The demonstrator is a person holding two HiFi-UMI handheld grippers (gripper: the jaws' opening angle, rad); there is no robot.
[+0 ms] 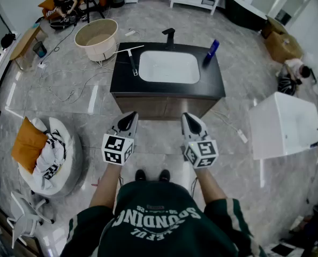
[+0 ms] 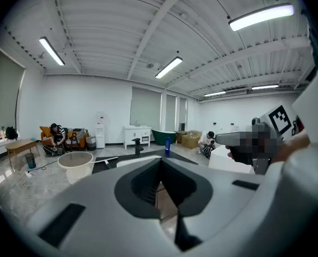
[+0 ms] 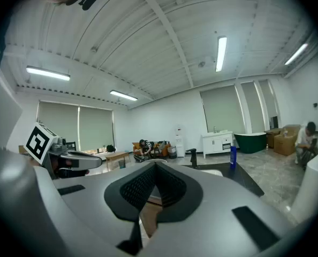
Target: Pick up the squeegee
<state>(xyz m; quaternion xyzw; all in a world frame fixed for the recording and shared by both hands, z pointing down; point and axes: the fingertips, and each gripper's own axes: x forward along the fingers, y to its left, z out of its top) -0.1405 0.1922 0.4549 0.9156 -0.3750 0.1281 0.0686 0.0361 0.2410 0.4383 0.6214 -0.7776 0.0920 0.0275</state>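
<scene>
Head view showed one squeegee on table; one blue bottle; left claw, right claw both closed, empty.

The right gripper has its jaws closed together with nothing between them, pointing toward a black bench that carries a black faucet and an upright blue bottle — the left gripper, marker cube up, shows at the left.

One bench carries one squeegee, one blue bottle, one black faucet and one white basin. One round tub. Two grippers: left gripper, right gripper.
</scene>
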